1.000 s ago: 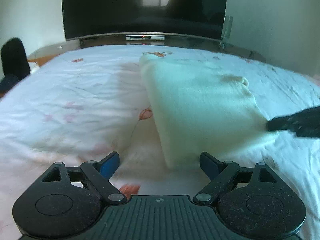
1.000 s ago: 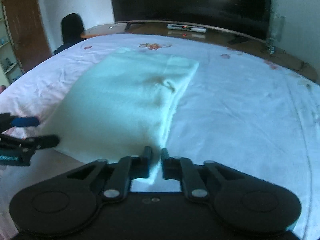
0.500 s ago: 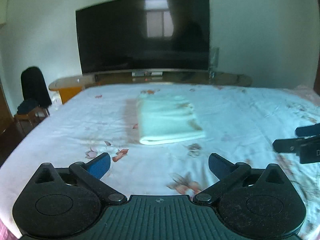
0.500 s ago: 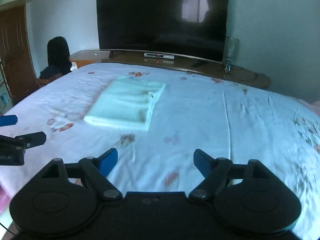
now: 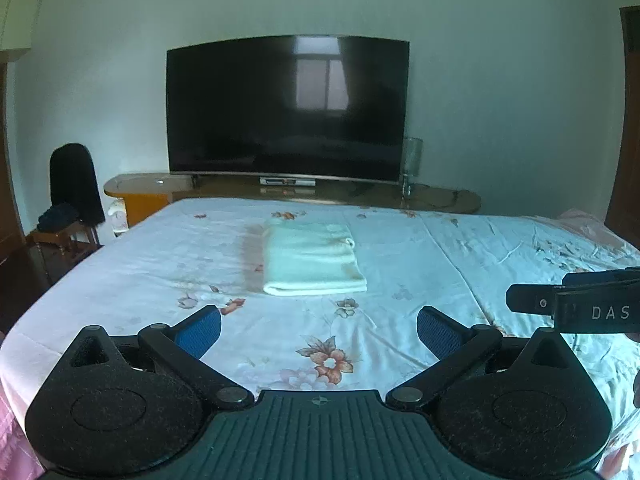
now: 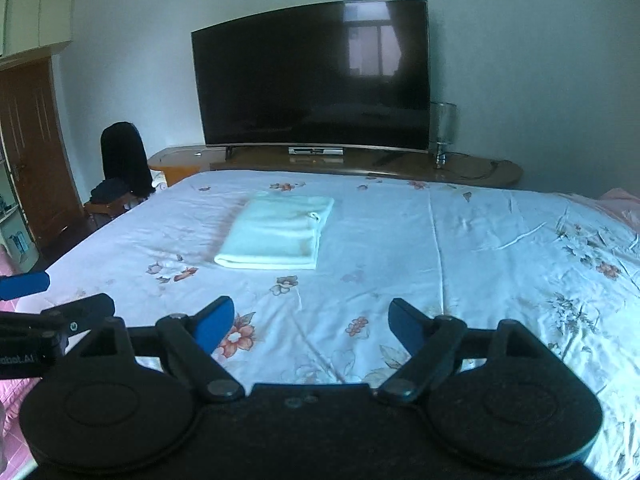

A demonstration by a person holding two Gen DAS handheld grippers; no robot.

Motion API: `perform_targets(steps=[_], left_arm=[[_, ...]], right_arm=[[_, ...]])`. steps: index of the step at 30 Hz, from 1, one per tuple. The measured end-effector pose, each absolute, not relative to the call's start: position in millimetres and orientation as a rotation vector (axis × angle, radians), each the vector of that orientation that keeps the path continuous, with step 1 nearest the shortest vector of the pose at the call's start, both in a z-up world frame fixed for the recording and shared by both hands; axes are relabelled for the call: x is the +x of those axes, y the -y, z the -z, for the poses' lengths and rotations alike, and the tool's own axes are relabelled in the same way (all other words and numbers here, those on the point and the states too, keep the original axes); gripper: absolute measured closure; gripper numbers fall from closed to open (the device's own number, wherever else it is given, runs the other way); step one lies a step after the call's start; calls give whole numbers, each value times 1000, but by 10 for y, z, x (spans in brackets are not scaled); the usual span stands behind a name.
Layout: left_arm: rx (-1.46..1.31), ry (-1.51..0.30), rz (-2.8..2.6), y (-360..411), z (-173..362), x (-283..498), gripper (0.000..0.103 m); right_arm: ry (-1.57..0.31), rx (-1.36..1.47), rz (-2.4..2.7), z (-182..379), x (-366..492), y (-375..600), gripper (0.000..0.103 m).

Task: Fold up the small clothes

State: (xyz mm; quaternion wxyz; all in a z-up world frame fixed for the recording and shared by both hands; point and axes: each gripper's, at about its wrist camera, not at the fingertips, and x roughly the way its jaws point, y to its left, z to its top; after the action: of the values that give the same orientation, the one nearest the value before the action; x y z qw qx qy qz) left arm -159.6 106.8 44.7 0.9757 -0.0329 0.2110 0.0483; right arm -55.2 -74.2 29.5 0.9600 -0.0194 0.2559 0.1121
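A pale cream garment [image 5: 312, 260] lies folded in a neat rectangle on the floral bed sheet, towards the far side of the bed; it also shows in the right wrist view [image 6: 278, 234]. My left gripper [image 5: 319, 332] is open and empty, well back from the garment near the bed's near edge. My right gripper [image 6: 311, 326] is open and empty too, equally far back. The right gripper's fingers [image 5: 576, 304] show at the right edge of the left wrist view. The left gripper's fingers [image 6: 52, 312] show at the left edge of the right wrist view.
The bed [image 5: 440, 264] has a white floral sheet. A large dark TV [image 5: 288, 108] stands on a low wooden console [image 5: 440, 196] beyond the bed. A chair with dark clothes [image 5: 74, 196] stands at the left. A wooden door [image 6: 32, 152] is at far left.
The right gripper let go of the folded garment and opened. Both grippers pulled back and up, away from the garment, which stays folded on the bed.
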Motion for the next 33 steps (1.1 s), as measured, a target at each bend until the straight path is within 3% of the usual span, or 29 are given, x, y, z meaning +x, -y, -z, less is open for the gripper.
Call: perform_targets(steps=[33], left_arm=[[-44,-357,-72,-965,-648,-1582,0]], right_arm=[[-453,-48,-204,-442,-662,654,18]])
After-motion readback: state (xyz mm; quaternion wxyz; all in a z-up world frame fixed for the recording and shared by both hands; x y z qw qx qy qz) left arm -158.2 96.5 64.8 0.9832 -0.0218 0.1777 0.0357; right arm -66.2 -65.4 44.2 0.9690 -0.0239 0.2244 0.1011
